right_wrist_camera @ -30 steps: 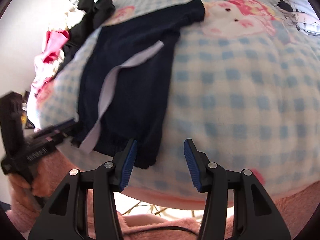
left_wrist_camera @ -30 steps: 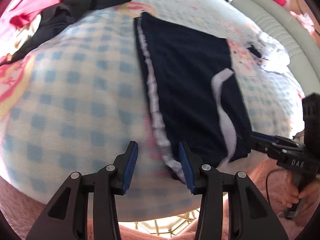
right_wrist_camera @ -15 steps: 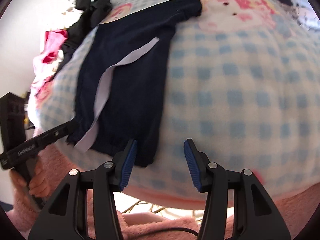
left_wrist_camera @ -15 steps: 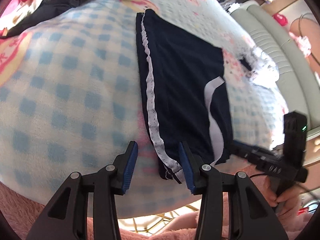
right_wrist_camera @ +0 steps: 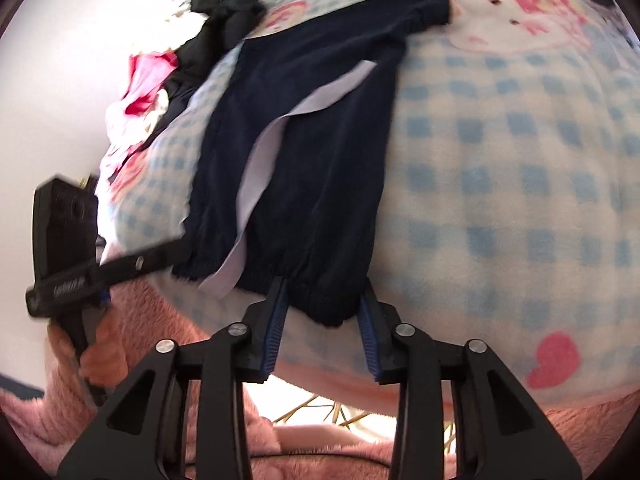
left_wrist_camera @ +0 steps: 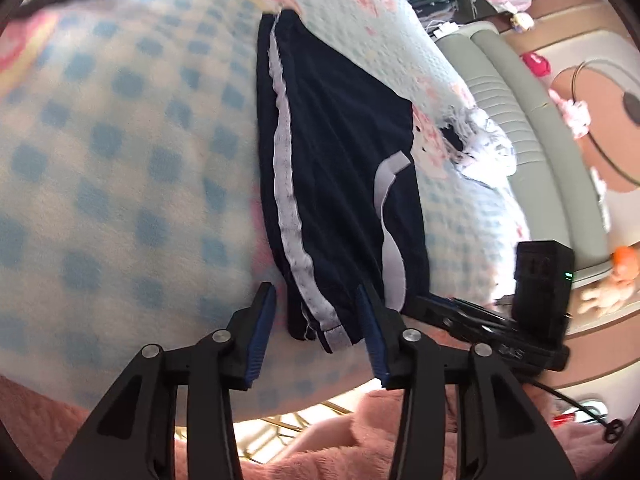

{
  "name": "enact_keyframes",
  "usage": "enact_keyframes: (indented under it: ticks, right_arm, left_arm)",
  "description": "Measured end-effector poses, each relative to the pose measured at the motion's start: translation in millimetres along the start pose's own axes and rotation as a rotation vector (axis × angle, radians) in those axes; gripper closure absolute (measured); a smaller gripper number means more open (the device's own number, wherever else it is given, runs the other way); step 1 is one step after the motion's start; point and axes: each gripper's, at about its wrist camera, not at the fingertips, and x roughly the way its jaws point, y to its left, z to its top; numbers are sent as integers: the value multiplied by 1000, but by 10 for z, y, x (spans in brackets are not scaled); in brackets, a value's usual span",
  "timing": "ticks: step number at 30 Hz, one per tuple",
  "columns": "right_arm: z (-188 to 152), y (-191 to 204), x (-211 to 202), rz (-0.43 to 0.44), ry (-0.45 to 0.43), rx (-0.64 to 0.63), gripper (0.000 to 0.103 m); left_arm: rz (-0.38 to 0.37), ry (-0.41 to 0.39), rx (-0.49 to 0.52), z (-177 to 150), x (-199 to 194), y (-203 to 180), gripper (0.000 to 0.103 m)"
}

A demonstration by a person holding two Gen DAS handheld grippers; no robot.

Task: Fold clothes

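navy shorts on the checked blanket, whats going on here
A person with a gripper in each hand is starting to fold the navy shorts lying flat on the checked blanket. The left gripper is open around one near corner. The right gripper has just been closing, its pads at the other corner's hem. Nothing is lifted yet.

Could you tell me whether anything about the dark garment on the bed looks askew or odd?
Slightly: the navy shorts with white trim lie at a slant on the blue-checked fleece blanket, and one white side stripe has flipped loose across the fabric.
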Motion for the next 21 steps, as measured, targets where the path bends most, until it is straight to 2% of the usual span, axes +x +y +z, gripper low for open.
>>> enact_keyframes:
  ticks: [2, 3, 4, 5, 6, 10, 12, 15, 17, 21]
  right_arm:
    - [28, -62, 101, 13, 11, 36, 67]
    - [18, -42, 93, 19, 12, 23, 72]
    - [6, -17, 80, 25, 12, 8, 76]
    - [-16, 33, 3, 38, -3, -16, 85]
    - [-40, 86, -80, 52, -19, -41, 85]
    - [-138, 175, -360, 82, -61, -72, 85]
    - [-152, 188, -343, 73, -63, -73, 85]
    - [-168, 117, -127, 54, -9, -16, 85]
    - [-212, 54, -79, 52, 11, 4, 85]
    - [-168, 160, -259, 79, -39, -41, 85]
  left_arm:
    - [28, 8, -3, -3, 86, 4, 60]
    - [50, 1, 7, -7, 95, -23, 71]
    - [55, -14, 26, -16, 52, -65, 74]
    - [54, -31, 48, -26, -13, -113, 78]
    - [53, -48, 71, -37, -78, -161, 80]
    - [24, -67, 74, -82, -254, -198, 80]
    - [21, -54, 62, -102, -239, -134, 80]
    - [34, -9, 13, -121, -128, 22, 80]
    - [26, -14, 18, -132, -166, 19, 80]
    - [2, -43, 55, -121, -293, -94, 80]
